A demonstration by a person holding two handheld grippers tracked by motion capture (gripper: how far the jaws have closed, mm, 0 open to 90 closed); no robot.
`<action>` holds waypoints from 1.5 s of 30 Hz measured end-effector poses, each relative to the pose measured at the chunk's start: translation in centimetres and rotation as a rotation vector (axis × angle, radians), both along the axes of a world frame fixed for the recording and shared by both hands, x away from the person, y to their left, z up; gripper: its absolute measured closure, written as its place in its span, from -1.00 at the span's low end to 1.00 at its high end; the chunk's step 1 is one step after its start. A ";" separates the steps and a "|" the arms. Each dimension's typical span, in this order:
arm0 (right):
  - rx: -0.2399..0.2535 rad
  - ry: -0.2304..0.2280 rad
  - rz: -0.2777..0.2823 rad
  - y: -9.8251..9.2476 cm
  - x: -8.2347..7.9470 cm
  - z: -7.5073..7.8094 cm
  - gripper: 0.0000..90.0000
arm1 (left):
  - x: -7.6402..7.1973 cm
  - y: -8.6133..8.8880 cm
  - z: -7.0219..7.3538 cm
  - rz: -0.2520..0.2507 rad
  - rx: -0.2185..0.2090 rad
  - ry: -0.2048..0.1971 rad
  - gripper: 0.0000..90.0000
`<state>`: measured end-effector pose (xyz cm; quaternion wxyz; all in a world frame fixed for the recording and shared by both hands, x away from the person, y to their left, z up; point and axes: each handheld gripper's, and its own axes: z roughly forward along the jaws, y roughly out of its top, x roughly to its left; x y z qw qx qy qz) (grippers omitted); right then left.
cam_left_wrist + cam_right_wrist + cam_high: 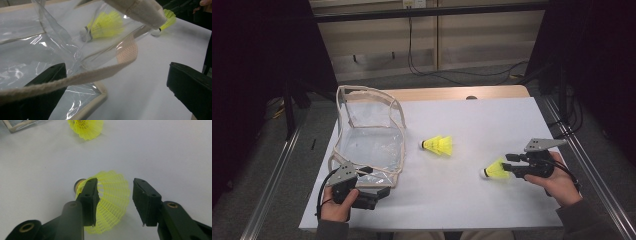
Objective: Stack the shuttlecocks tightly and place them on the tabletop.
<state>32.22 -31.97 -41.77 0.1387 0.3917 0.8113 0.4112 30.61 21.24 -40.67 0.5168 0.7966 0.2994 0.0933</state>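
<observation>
Right gripper point(113, 202) parted around nearer shuttlecock point(110, 202): skirt between the jaws, one finger point(88, 197) against or just in front of the skirt, the other apart from it, cork just past the fingertips. Not gripped. Second shuttlecock point(438, 145) well ahead of those fingers, lying near the clear bag point(372, 140). Left gripper point(362, 196) at the bag's near corner, jaws spread wide, one behind the plastic, bag strap point(75, 78) across in front; grip on the bag: cannot tell. To do well: centre the skirt between both pads, close gently near the cork, avoid crushing the mesh, keep the bag mouth open and steady.
</observation>
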 end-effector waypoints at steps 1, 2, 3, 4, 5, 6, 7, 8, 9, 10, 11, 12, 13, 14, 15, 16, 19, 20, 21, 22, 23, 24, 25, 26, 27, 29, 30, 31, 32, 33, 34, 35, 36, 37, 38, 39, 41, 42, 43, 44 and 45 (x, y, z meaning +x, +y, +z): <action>-0.003 -0.006 -0.004 -0.1 0.0 0.1 0.24 | 0.0 0.0 0.0 -0.001 0.000 0.000 -0.93; -0.004 -0.009 -0.007 -0.2 0.1 0.2 0.24 | 0.0 0.0 0.0 -0.001 0.000 0.000 -0.93; -0.006 -0.010 -0.010 -0.4 0.0 0.2 0.24 | 0.0 0.0 0.0 -0.001 0.000 0.000 -0.93; -0.004 -0.012 -0.014 -0.5 0.0 0.3 0.24 | 0.0 0.0 0.0 0.000 0.000 0.000 -0.93; -0.006 -0.014 -0.020 -0.7 0.0 0.3 0.24 | 0.0 0.0 0.0 -0.001 0.000 0.001 -0.93; -0.007 -0.014 -0.022 -0.9 0.0 0.3 0.24 | 0.0 0.0 0.0 -0.001 0.000 0.000 -0.93; -0.007 -0.012 -0.026 -1.0 -0.1 0.3 0.24 | 0.0 0.0 0.0 0.000 0.001 0.000 -0.93; -0.007 -0.015 -0.030 -1.2 -0.1 0.3 0.23 | 0.0 0.0 0.0 0.000 -0.002 0.000 -0.93; -0.004 -0.014 -0.034 -1.4 -0.1 0.3 0.23 | 0.0 0.0 0.0 0.000 -0.002 0.000 -0.93; -0.004 -0.014 -0.039 -1.5 -0.2 0.3 0.23 | 0.0 0.0 0.0 0.000 -0.002 -0.001 -0.93; -0.005 -0.017 -0.045 -1.7 -0.2 0.3 0.22 | 0.0 0.0 0.0 0.001 -0.001 0.000 -0.93; -0.001 -0.019 -0.047 -1.8 -0.2 0.3 0.20 | 0.0 0.0 0.0 0.001 -0.001 0.000 -0.93; -0.005 -0.020 -0.050 -1.9 -0.2 0.4 0.20 | 0.0 0.0 0.0 0.001 -0.001 0.000 -0.93; -0.005 -0.023 -0.057 -2.1 -0.2 0.4 0.19 | 0.0 0.0 0.0 0.001 -0.001 0.000 -0.93; -0.007 -0.026 -0.061 -2.2 -0.2 0.4 0.19 | 0.0 0.0 0.0 0.001 -0.001 -0.001 -0.93; -0.003 -0.024 -0.065 -2.3 -0.2 0.5 0.18 | 0.0 -0.1 0.0 0.002 -0.003 0.000 -0.93; 0.003 -0.029 -0.074 -2.5 -0.2 0.8 0.18 | 0.0 0.0 0.0 0.001 0.000 -0.001 -0.93; 0.001 -0.031 -0.073 -2.5 -0.2 0.9 0.17 | 0.0 -0.1 0.0 0.003 -0.004 0.001 -0.93; 0.006 -0.034 -0.073 -2.4 -0.1 1.0 0.14 | 0.0 0.0 0.0 0.002 -0.002 0.000 -0.93; 0.005 -0.036 -0.073 -2.3 -0.1 1.1 0.13 | 0.0 -0.1 0.0 0.002 -0.003 0.000 -0.93; 0.013 -0.040 -0.067 -2.2 -0.2 1.3 0.12 | 0.0 -0.1 0.0 0.003 -0.003 0.000 -0.93; 0.016 -0.044 -0.066 -2.1 -0.1 1.4 0.08 | 0.0 0.0 0.0 0.001 0.000 -0.001 -0.93; 0.023 -0.047 -0.062 -1.9 -0.1 1.4 0.05 | 0.0 -0.1 0.0 0.002 -0.003 0.000 -0.93; 0.029 -0.045 -0.058 -1.7 -0.1 1.4 0.05 | 0.0 -0.1 0.0 0.002 -0.003 0.000 -0.93; 0.031 -0.046 -0.054 -1.5 -0.1 1.4 0.02 | 0.0 -0.1 0.0 0.003 -0.003 0.000 -0.93; 0.035 -0.041 -0.041 -1.1 -0.1 1.1 -0.04 | 0.0 0.0 0.0 0.002 -0.002 -0.001 -0.93; 0.035 -0.033 -0.035 -0.9 -0.1 0.9 -0.08 | 0.0 0.0 0.0 0.002 -0.002 -0.001 -0.93; 0.039 -0.026 -0.034 -0.7 0.0 0.7 -0.10 | 0.0 0.0 0.0 0.002 0.000 -0.004 -0.93; 0.039 -0.024 -0.030 -0.6 0.0 0.5 -0.13 | 0.0 0.0 0.0 0.002 0.000 -0.004 -0.93; 0.041 -0.018 -0.030 -0.6 0.0 0.4 -0.16 | 0.0 0.0 0.0 0.000 0.001 -0.002 -0.93; 0.042 -0.013 -0.031 -0.4 0.0 0.3 -0.19 | 0.0 0.0 0.0 0.000 0.001 -0.002 -0.93; 0.040 -0.011 -0.029 -0.4 0.0 0.2 -0.21 | 0.0 0.0 0.0 0.000 0.000 -0.002 -0.93; 0.044 -0.006 -0.025 -0.3 0.0 0.2 -0.23 | 0.0 0.0 0.0 0.000 0.000 -0.002 -0.93; 0.049 -0.001 -0.021 -0.2 0.0 0.1 -0.25 | 0.0 0.0 0.0 0.000 0.001 -0.002 -0.93; 0.048 0.009 -0.019 -0.1 0.0 0.0 -0.29 | 0.0 0.0 0.0 0.001 0.000 -0.001 -0.93; 0.047 0.015 -0.017 0.0 0.0 -0.2 -0.31 | 0.0 0.0 0.0 0.001 0.000 -0.001 -0.93; 0.045 0.035 -0.001 0.2 0.0 -0.4 -0.31 | 0.0 0.0 0.0 0.000 0.001 -0.002 -0.93; 0.042 0.040 0.001 0.4 0.0 -0.5 -0.33 | 0.0 0.0 0.0 0.000 0.001 -0.002 -0.93; 0.040 0.044 0.004 0.5 0.0 -0.7 -0.35 | 0.0 0.0 0.0 0.000 0.001 -0.002 -0.93; 0.045 0.052 0.008 0.6 0.0 -0.7 -0.38 | 0.0 0.0 0.0 0.000 0.000 -0.002 -0.93; 0.044 0.058 0.008 0.6 0.0 -0.8 -0.41 | 0.0 0.0 0.0 0.000 0.001 -0.002 -0.93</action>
